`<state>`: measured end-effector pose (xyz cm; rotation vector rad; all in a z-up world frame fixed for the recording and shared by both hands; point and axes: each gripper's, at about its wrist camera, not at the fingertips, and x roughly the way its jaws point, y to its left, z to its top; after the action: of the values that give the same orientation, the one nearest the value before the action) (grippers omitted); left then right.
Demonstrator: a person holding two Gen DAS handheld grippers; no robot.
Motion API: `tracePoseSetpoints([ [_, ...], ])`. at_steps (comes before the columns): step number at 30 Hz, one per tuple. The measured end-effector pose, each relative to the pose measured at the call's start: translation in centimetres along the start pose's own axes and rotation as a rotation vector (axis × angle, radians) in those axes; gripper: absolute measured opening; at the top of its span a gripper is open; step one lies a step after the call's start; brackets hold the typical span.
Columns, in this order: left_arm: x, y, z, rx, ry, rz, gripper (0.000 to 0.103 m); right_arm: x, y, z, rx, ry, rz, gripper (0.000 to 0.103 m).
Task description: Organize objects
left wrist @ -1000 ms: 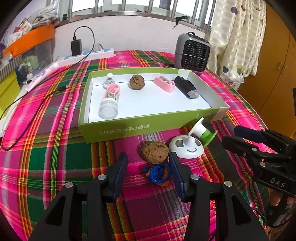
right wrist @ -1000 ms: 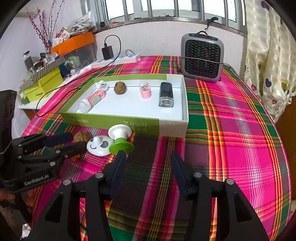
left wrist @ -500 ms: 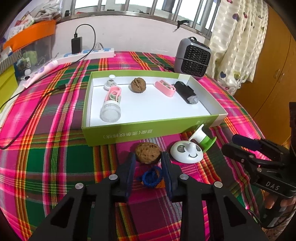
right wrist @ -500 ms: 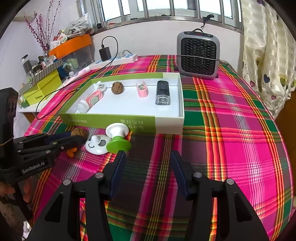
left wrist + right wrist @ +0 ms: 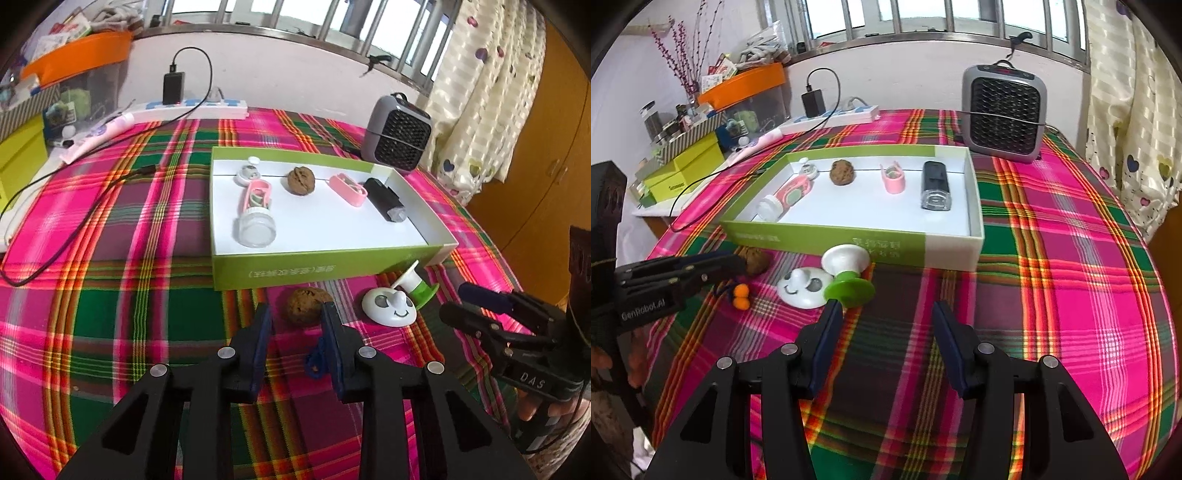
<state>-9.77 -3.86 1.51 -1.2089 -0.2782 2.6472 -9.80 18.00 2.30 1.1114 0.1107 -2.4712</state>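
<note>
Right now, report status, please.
Left gripper narrow at beaded blue cord, grip unclear. Right gripper open, empty. Walnut, panda disc, green spool outside the box.

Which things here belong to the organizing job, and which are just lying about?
Job: green box, loose walnut, charm, smiley disc, green spool; already boxed: bottle, boxed walnut, pink clip, black case.
Lying about: heater, power strip, charger, orange bin, yellow boxes.
</note>
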Motion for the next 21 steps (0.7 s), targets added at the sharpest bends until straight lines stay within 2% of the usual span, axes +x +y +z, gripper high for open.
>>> tracePoseSetpoints([
  [2, 0.0, 0.5, -0.1, -0.024, 0.010, -0.018, 0.026, -0.2, 0.4, 0.0, -0.012, -0.003, 0.008, 0.052],
  [9, -0.1, 1.2, -0.4, -0.037, 0.008, 0.001, 0.026, -0.5, 2.5, 0.1, -0.067, -0.009, 0.047, 0.051],
  [21, -0.4, 2.7, -0.7, -0.058, 0.011, 0.014, 0.026, 1.6, 7.8, 0.6, -0.194, 0.042, 0.123, 0.051],
])
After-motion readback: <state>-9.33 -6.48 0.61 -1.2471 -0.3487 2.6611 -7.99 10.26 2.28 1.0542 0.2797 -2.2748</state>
